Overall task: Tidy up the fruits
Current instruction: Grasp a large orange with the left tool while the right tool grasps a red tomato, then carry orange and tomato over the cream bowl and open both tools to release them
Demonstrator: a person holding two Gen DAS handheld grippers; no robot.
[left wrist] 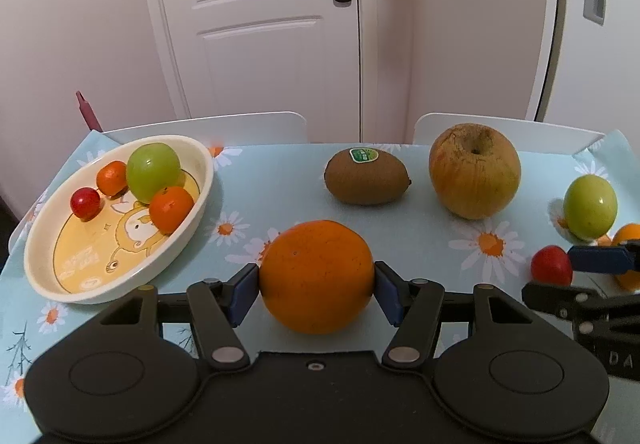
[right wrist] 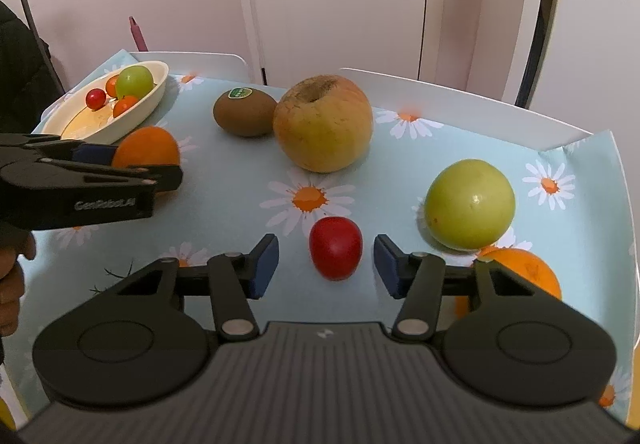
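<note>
A large orange (left wrist: 316, 268) sits on the daisy-print tablecloth, and my left gripper (left wrist: 316, 284) is shut on it, one blue pad pressed to each side. A small red fruit (right wrist: 336, 246) lies between the fingers of my right gripper (right wrist: 326, 264), which is open, with a gap on either side of the fruit. The cream bowl (left wrist: 202, 184) at the left holds a green apple (left wrist: 154, 172), two small oranges and a small red fruit. On the cloth lie a kiwi (left wrist: 366, 176), a big russet apple (left wrist: 474, 172), a green apple (right wrist: 470, 204) and another orange (right wrist: 532, 272).
Two white chair backs (left wrist: 224, 126) stand behind the table's far edge, with a white door beyond. The cloth's right edge (right wrist: 624, 204) runs close to the green apple. A person's hand (right wrist: 12, 284) shows at the left edge of the right wrist view.
</note>
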